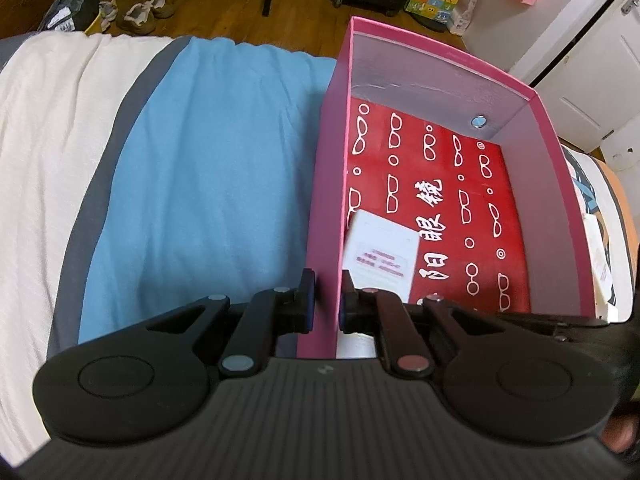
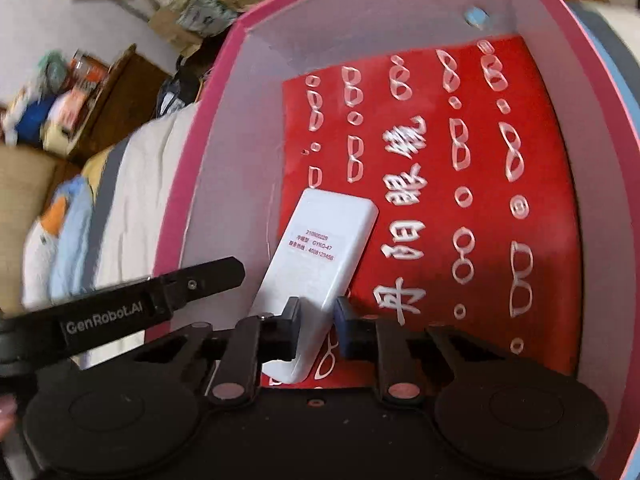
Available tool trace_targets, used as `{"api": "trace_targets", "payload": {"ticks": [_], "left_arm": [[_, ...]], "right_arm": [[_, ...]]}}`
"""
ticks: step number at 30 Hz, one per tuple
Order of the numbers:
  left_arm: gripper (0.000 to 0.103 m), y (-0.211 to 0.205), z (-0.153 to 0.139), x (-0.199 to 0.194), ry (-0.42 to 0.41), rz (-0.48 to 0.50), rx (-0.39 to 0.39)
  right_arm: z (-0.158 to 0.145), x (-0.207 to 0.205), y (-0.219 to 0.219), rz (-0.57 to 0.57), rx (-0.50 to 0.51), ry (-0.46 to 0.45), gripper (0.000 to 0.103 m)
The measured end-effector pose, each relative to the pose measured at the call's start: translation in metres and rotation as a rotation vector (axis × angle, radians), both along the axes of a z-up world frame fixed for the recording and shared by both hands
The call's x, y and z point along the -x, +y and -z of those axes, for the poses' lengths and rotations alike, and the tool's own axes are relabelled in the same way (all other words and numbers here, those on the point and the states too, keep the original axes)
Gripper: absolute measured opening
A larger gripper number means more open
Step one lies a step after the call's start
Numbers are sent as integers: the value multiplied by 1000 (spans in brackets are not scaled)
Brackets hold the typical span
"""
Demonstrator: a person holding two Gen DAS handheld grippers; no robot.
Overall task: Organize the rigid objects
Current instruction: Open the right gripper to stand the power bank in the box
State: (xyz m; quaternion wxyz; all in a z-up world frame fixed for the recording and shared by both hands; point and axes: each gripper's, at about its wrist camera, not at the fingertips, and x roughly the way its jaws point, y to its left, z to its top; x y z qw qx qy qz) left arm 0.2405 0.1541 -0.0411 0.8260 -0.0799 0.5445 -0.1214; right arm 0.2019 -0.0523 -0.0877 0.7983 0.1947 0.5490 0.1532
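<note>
An open pink box (image 1: 325, 200) stands on the bed, with a red sheet (image 1: 440, 184) printed with white glasses lining its floor. My left gripper (image 1: 327, 304) is shut on the box's left wall, one pad outside and one inside. In the right wrist view, one of its fingers (image 2: 192, 284) shows at that same wall (image 2: 224, 160). A white remote (image 2: 320, 248) with a small printed label lies tilted over the red sheet (image 2: 480, 200) near the left wall. My right gripper (image 2: 317, 309) is shut on its near end. The remote (image 1: 380, 248) looks blurred in the left wrist view.
The box sits beside a blue blanket (image 1: 200, 180) and a cream cover (image 1: 52, 140) on the bed. Beyond the bed are a wooden floor with shoes (image 1: 140, 12) and a white door (image 1: 592, 80). A plush toy (image 2: 60, 232) lies left of the box.
</note>
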Motion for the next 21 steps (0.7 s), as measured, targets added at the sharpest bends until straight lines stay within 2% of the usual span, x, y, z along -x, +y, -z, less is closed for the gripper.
{"api": "trace_targets", "payload": {"ticks": [4,7,9,15,17,21], "left_arm": [[10,-3,-2,1,-10,13,-16],[9,-4,-4,3,-21,24,-25],[9,-5,-6,5,-30,35,-31],[12,-11,-11,7,-47,95,-70],[14,-15,-12,9,-57,117,-91],[20,-22,-13,11,-66,149,-129]], "right_arm": [[-8,1,17,-70,76,-58,21],[-15,7,19,-164,79,-126,20],[-27,20,12,-207,42,-171,20],[-91,58,-42,-247,34,-316,23],[-107,69,-66,-244,52,-339,26],[-118,83,-110,-273,98,-340,31]]}}
